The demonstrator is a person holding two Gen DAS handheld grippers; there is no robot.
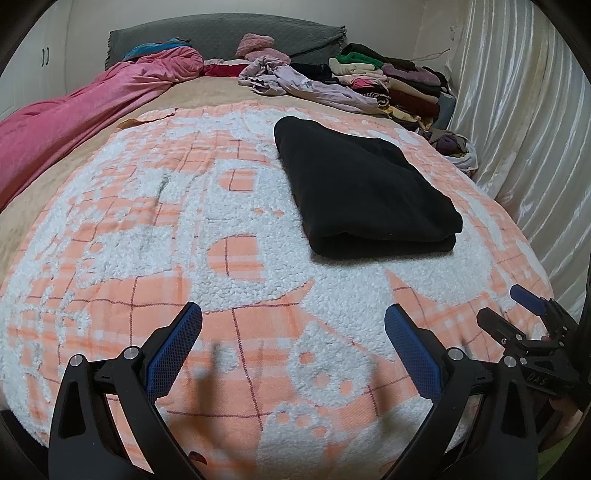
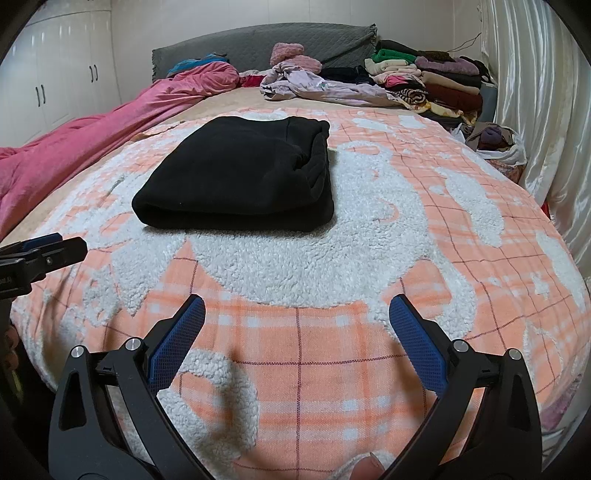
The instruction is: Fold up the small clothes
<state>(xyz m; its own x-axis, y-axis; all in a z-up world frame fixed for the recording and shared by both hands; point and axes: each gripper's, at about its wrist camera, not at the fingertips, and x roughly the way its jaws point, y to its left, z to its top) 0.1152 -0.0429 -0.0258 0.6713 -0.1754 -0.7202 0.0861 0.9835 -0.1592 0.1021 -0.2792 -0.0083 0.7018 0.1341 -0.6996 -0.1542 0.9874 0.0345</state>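
Note:
A folded black garment [image 1: 362, 192] lies flat on the orange-and-white fleece blanket [image 1: 184, 229]; it also shows in the right wrist view [image 2: 240, 173]. My left gripper [image 1: 293, 321] is open and empty, held over the blanket's near part, short of the garment. My right gripper [image 2: 297, 314] is open and empty, also short of the garment. The right gripper shows at the right edge of the left wrist view [image 1: 517, 310], and the left gripper at the left edge of the right wrist view [image 2: 55, 243].
A pink duvet [image 1: 74, 118] lies along the left of the bed. Crumpled lilac clothes [image 1: 295, 81] and a stack of folded clothes [image 1: 399, 81] sit at the far end by the grey headboard [image 1: 229, 33]. A white curtain [image 1: 524, 129] hangs on the right.

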